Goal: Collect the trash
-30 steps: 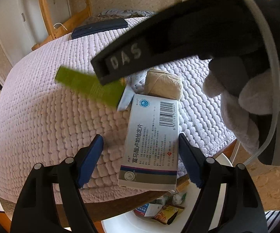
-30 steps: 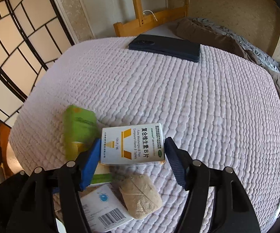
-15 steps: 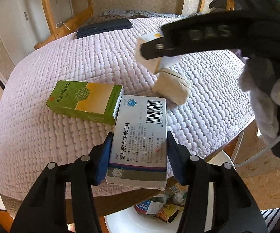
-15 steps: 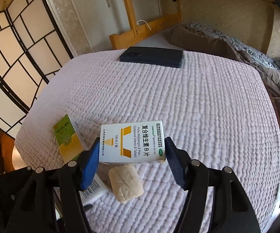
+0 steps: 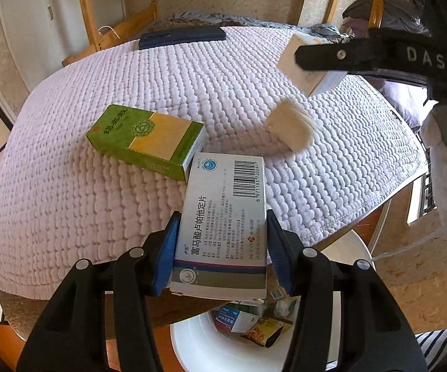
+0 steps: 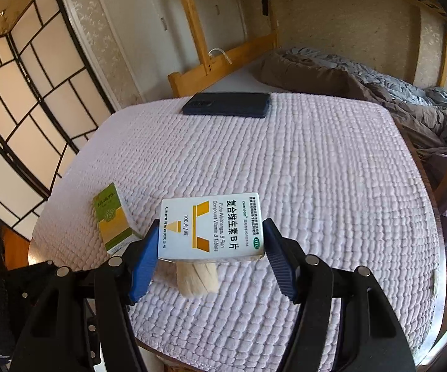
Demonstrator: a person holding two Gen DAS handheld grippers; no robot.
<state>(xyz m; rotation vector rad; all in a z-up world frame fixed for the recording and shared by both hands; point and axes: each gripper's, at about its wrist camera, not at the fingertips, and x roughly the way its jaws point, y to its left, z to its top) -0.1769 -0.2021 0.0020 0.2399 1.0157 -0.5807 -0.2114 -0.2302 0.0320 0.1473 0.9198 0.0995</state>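
Your left hand-held gripper [image 5: 220, 241] has just closed on the grey-white medicine box [image 5: 223, 217] at lower centre. The right hand-held gripper [image 6: 209, 248] clamps the vitamin box [image 6: 211, 226], lifted off the counter [image 6: 316, 170]. Next, I'd carry both over the white bin [image 5: 204, 341] at frame bottom and release.

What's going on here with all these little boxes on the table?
A person is clearing trash off a table covered with a quilted mat, using a handheld gripper in each hand. The left gripper is clamped on a white medicine box with a barcode, above a white bin already holding wrappers. The right gripper holds a vitamin B box. A green box and a beige wad lie on the mat.
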